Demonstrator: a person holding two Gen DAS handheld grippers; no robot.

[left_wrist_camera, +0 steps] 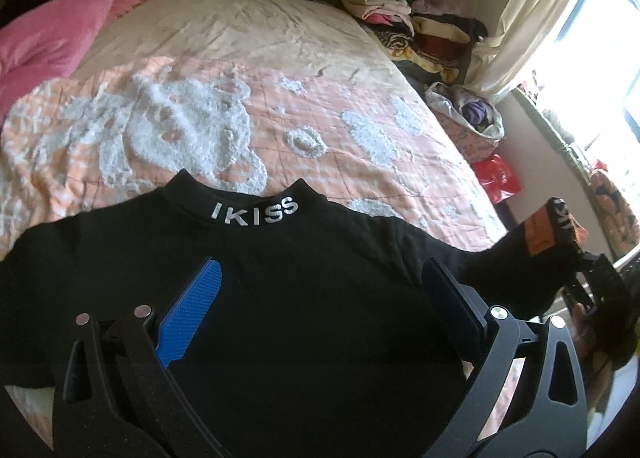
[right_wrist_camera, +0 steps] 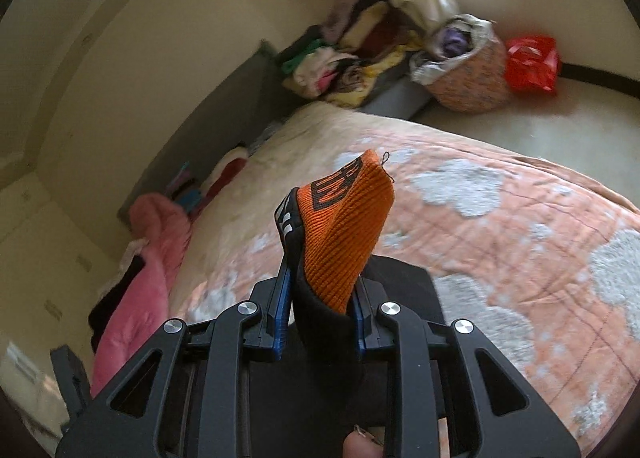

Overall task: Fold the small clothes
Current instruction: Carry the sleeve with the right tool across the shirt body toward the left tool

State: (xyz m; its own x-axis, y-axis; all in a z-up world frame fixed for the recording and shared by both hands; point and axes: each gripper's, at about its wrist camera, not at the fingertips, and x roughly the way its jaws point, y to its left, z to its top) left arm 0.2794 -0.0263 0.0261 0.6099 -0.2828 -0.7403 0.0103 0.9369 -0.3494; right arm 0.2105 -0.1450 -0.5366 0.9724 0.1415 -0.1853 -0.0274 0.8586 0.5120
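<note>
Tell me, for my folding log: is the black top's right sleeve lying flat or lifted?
Lifted: the right gripper pinches its orange cuff above the bedspread.

Lower hem of the black "IKISS" mock-neck top point(left_wrist_camera: 304, 298): hidden behind the left gripper point(left_wrist_camera: 320, 278) frame and cut by the bottom edge. Sleeve body below the orange ribbed cuff point(right_wrist_camera: 344, 234): concealed between the closed blue-padded fingers point(right_wrist_camera: 281, 310) of the right gripper point(right_wrist_camera: 320, 290). Cuff lettering partly folded, unreadable. Stacked clothes pile point(right_wrist_camera: 344, 58): blurred, items indistinguishable. Window point(left_wrist_camera: 600, 70): overexposed, outside unreadable.
</note>
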